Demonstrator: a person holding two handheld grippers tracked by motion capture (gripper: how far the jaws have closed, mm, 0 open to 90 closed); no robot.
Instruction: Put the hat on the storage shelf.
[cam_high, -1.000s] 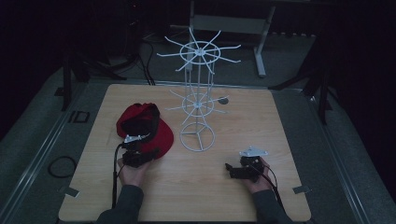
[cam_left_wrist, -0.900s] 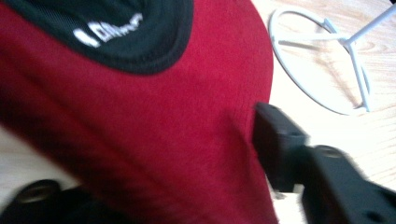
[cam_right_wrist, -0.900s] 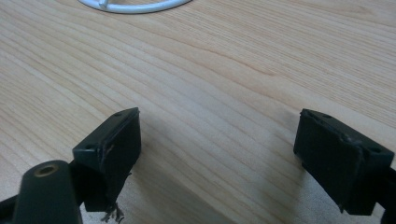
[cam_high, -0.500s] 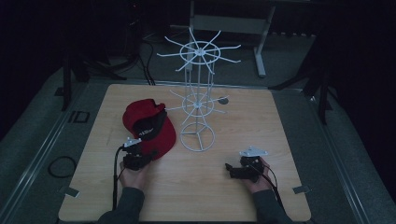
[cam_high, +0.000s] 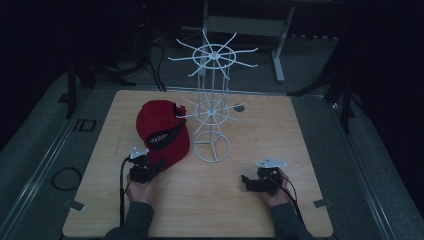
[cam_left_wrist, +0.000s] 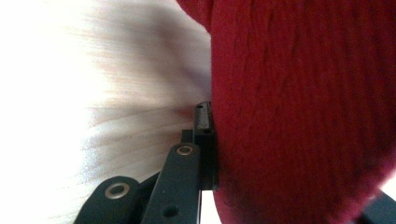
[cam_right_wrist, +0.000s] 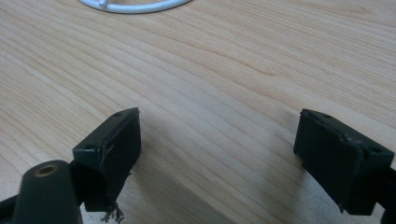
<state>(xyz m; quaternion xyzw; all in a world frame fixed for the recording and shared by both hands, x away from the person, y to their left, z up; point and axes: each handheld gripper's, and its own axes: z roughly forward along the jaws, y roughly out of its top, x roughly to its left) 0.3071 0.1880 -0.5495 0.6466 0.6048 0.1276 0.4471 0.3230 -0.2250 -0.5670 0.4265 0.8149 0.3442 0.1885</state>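
Note:
A red cap (cam_high: 162, 132) with a black front patch stands tilted up on the wooden table (cam_high: 300, 130), its crown close to the lower hooks of a white wire rack (cam_high: 212, 110). My left gripper (cam_high: 150, 167) is shut on the cap's near edge. In the left gripper view the red cloth (cam_left_wrist: 303, 116) covers the right side, and one black fingertip (cam_left_wrist: 204, 135) presses against it. My right gripper (cam_high: 247, 181) rests low at the front right of the table, open. Its jaws (cam_right_wrist: 233, 140) stand wide apart over bare wood.
The rack has two tiers of spoke hooks and a round base ring (cam_right_wrist: 135, 5) on the table's middle. A cable (cam_high: 121, 190) trails from the left gripper along the forearm. Dark floor, stands and cables surround the table.
The cap has shifted a little to the right toward the rack and tipped more upright in the left gripper. The right gripper has stayed put.

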